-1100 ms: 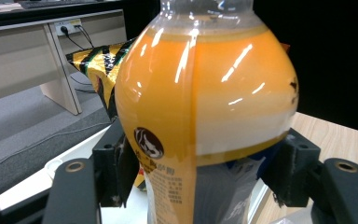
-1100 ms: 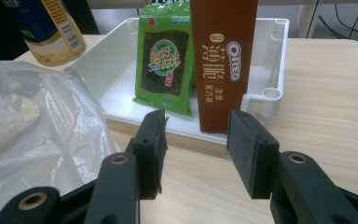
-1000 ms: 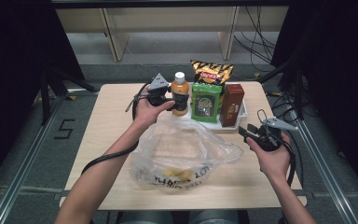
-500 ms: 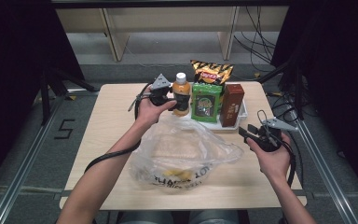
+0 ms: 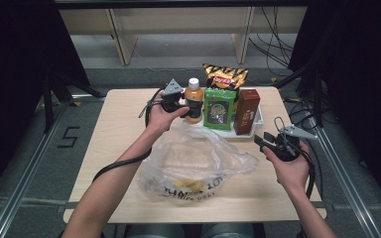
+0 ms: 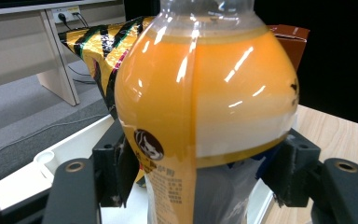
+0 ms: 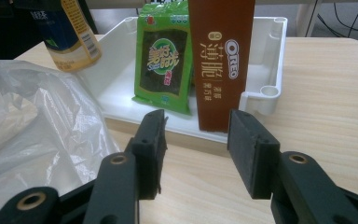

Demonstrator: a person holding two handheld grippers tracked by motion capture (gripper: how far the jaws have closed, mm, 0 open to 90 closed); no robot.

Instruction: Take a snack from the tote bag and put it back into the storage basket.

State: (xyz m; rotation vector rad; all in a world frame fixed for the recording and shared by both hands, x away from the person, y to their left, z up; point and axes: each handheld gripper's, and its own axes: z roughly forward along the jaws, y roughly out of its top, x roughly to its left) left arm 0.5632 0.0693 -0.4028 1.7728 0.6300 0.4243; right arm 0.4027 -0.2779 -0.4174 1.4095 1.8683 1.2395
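Note:
An orange juice bottle (image 5: 194, 101) with a white cap stands at the left end of the white tray (image 5: 255, 124). My left gripper (image 5: 188, 106) is shut on it, and in the left gripper view both pads (image 6: 114, 172) press the bottle (image 6: 200, 93) at its waist. My right gripper (image 5: 260, 141) hovers open above the table in front of the tray's right corner. In the right gripper view nothing lies between the jaws of the right gripper (image 7: 196, 149), which point at the brown Oreo box (image 7: 221, 60).
In the tray stand a green seaweed pack (image 5: 219, 108) and the brown box (image 5: 246, 111), with a yellow-black chips bag (image 5: 224, 77) behind them. A crumpled clear plastic bag (image 5: 193, 158) with something yellow inside lies on the table's front middle.

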